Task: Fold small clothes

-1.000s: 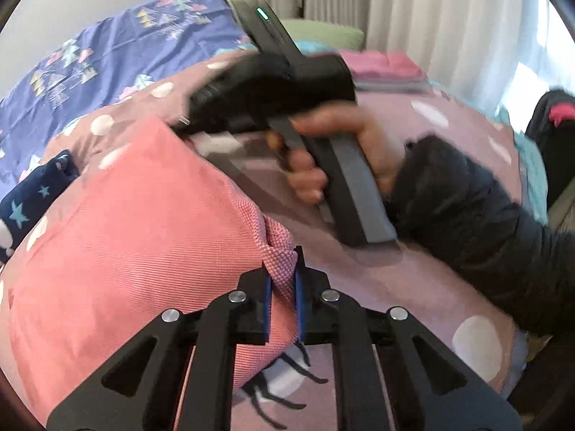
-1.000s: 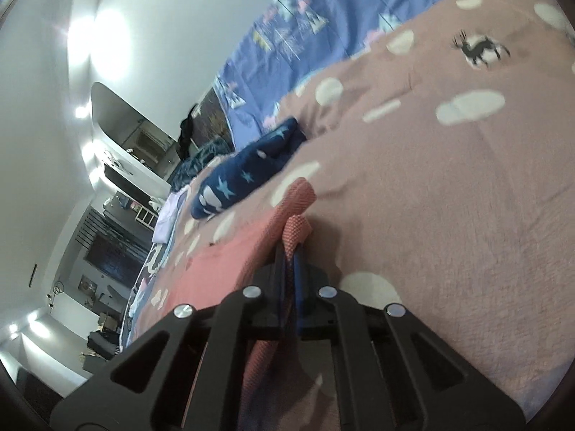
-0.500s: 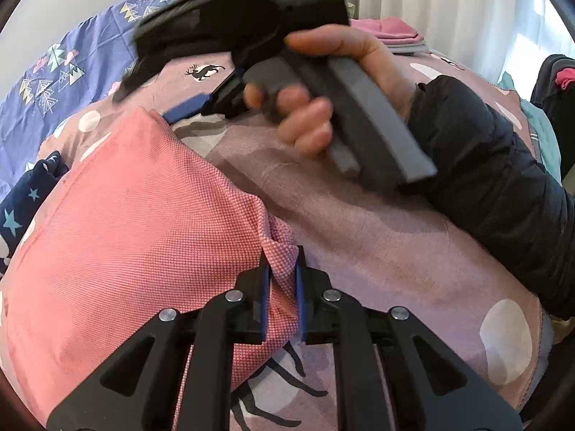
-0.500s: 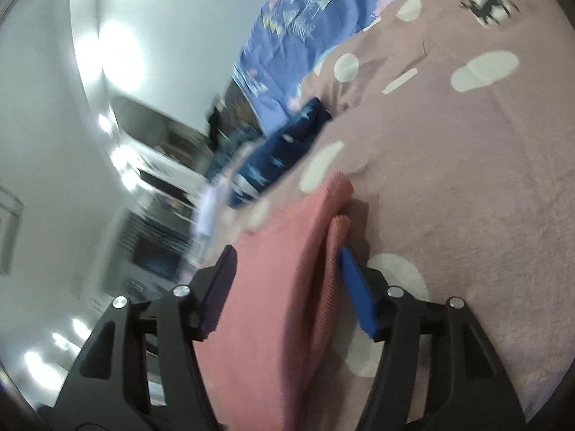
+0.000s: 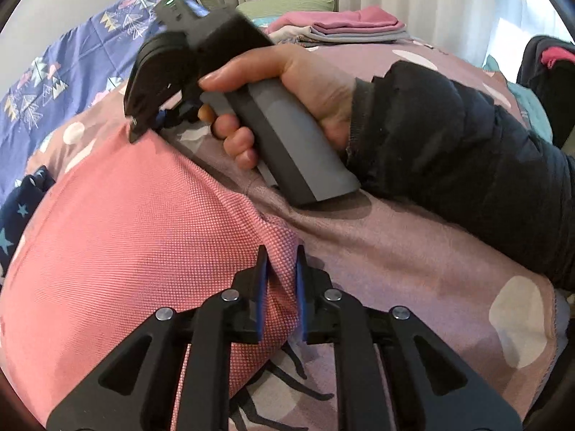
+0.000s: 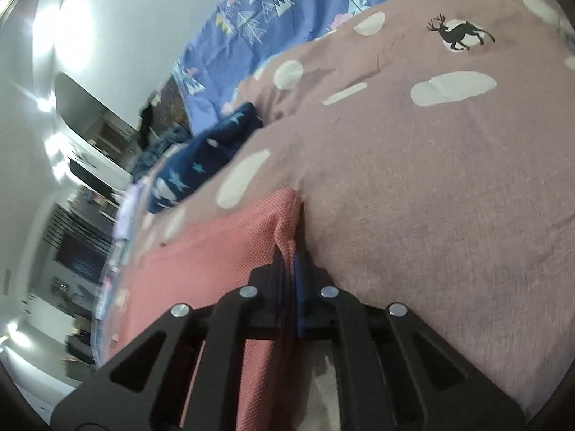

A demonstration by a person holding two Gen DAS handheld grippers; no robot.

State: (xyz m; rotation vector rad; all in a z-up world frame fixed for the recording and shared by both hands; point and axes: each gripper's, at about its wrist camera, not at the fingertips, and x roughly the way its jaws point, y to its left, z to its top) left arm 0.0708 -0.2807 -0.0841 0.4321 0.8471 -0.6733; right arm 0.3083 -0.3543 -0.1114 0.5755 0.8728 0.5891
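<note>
The garment (image 5: 118, 251) is salmon pink with a fine woven dot texture. The bedcover (image 6: 431, 197) under it is dusty mauve, with off-white cloud shapes and ovals and a black deer (image 6: 460, 32) print. Toward the far edge of the bed lies a blue sheet (image 5: 54, 72) with white, pink and yellow tree and triangle figures. A navy cloth (image 6: 201, 165) with light blue stars and white spots lies near the bed's edge. The folded stack (image 5: 352, 25) at the far side is magenta pink over grey. The pillow (image 5: 287, 3) behind it is pale green. The left gripper (image 5: 281, 280) is black with blue pads (image 5: 263, 287). The sleeve (image 5: 460, 143) is black.
</note>
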